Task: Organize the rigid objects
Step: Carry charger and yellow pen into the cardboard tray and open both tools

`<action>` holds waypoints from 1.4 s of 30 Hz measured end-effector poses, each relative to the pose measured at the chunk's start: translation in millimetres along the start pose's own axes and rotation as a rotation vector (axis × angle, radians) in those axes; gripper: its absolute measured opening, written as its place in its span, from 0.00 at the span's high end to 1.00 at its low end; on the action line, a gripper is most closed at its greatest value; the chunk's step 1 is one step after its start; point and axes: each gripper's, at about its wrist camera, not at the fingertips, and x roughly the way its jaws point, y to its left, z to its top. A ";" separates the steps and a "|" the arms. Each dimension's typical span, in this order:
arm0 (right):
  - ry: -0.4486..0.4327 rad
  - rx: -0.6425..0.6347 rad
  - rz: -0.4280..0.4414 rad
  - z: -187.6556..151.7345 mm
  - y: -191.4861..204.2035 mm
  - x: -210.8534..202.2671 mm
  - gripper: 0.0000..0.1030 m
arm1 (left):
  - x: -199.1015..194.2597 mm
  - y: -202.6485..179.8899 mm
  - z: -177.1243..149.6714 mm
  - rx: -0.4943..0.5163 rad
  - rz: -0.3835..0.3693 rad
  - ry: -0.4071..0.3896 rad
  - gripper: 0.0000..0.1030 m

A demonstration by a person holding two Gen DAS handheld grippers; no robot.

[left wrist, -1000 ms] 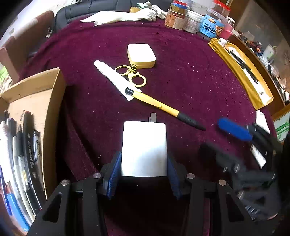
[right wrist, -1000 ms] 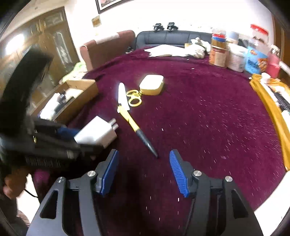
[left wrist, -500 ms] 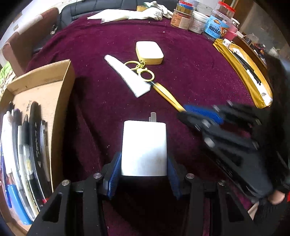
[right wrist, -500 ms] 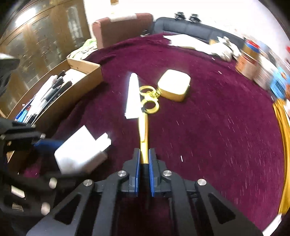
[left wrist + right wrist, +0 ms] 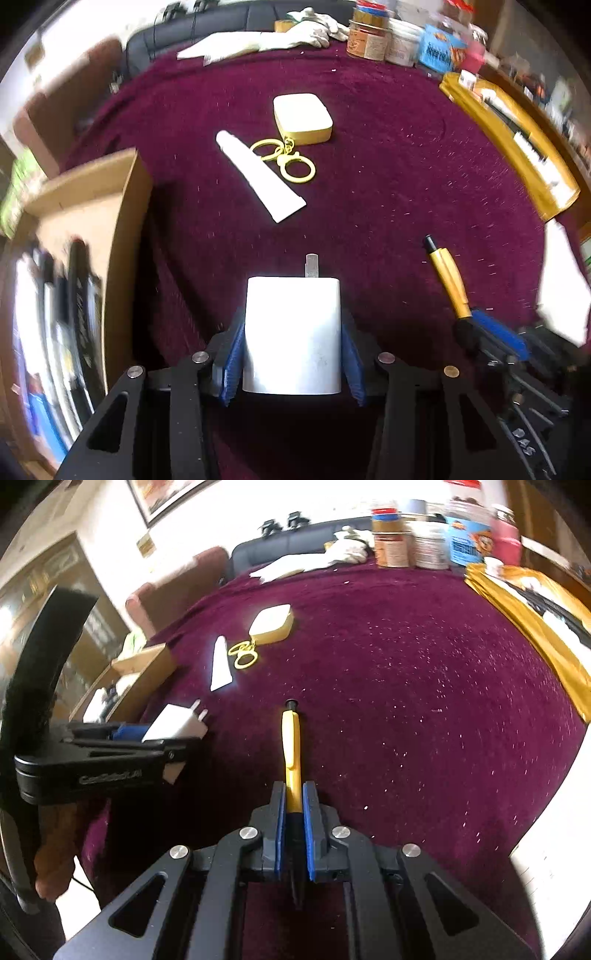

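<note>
Now right gripper clamps yellow pen (black tip, clip up)

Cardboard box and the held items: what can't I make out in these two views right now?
- Cardboard box contents, left wrist view: motion blur smears the pens; no count.
- Yellow pen tip, right wrist view: hidden between the right claw pads.
- White charger base, left wrist view: hidden by the left claw.
- Jar labels: blurred.

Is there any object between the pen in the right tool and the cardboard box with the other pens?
Yes. The left tool, shut on the white charger, sits between the pen and the box. Nothing else on the cloth between them blocks the way.
</note>
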 end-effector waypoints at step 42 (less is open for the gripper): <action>0.058 -0.106 0.289 52.6 212.8 88.1 0.90 | -78.9 219.4 -59.3 -0.374 0.042 -0.119 0.52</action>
